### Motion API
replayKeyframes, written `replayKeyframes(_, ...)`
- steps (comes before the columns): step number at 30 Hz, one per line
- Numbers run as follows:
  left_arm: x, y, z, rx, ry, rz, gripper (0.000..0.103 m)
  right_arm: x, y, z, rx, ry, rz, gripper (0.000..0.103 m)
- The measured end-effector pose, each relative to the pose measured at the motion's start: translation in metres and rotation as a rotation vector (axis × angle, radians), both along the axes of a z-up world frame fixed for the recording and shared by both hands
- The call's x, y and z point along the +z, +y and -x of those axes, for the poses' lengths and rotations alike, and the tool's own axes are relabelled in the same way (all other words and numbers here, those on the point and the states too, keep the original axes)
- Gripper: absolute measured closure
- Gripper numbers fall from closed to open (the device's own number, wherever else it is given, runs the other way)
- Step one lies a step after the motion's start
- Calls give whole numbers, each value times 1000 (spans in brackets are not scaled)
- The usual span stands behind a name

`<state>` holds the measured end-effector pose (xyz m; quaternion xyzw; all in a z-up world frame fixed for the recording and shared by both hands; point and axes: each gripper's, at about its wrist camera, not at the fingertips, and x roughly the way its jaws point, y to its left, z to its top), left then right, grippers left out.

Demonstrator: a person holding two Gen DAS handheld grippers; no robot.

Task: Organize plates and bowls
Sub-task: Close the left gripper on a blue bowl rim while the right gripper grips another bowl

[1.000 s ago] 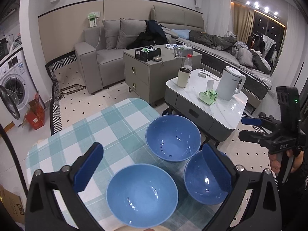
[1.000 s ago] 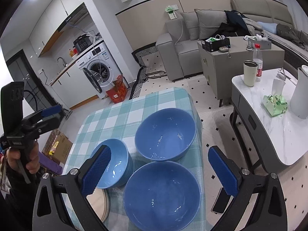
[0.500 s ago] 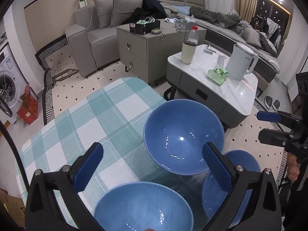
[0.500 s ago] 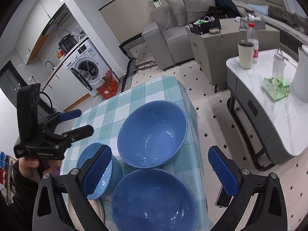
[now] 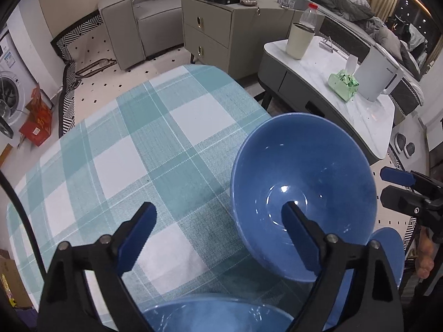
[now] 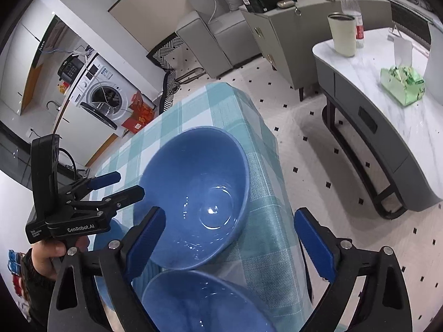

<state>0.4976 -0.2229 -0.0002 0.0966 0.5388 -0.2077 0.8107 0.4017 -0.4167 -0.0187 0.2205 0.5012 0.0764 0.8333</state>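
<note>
From my left camera, the left gripper [image 5: 218, 222] has been closing a bit; it's apart, straddling the big bowl's [image 5: 303, 193] near edge. I should pinch gently; it looks smooth and slippery.

From my right camera, the right gripper [image 6: 229, 239] has been closing too, apart over that round, shiny bowl on the checked cloth [image 6: 265, 238].

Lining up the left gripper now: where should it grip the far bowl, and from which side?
Grip the far bowl by its near-left rim, from above: it sits upright and open, and the left gripper, whose jaws have just been closing, already straddles that rim without touching it.
</note>
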Motion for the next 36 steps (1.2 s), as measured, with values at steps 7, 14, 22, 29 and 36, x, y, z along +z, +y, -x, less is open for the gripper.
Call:
replayKeyframes(7,-15,-4,-4,-23,23,-12,23,-29,-1,-7,15,58,-24,20)
replayKeyframes(14,-21,-2,-7,-24,47,-3,34,-46,-4,-14,16,98,-88,27)
replayKeyframes(22,-27,-4,-9,-40,93,15,54,-53,0,-19,35,118,-117,37)
replayKeyframes(29,-30,-3,-6,-44,115,18,67,-52,6,-20,54,125,-132,41)
replayKeyframes(36,-28,-5,-2,-57,124,30,82,-52,9,-20,61,122,-124,52)
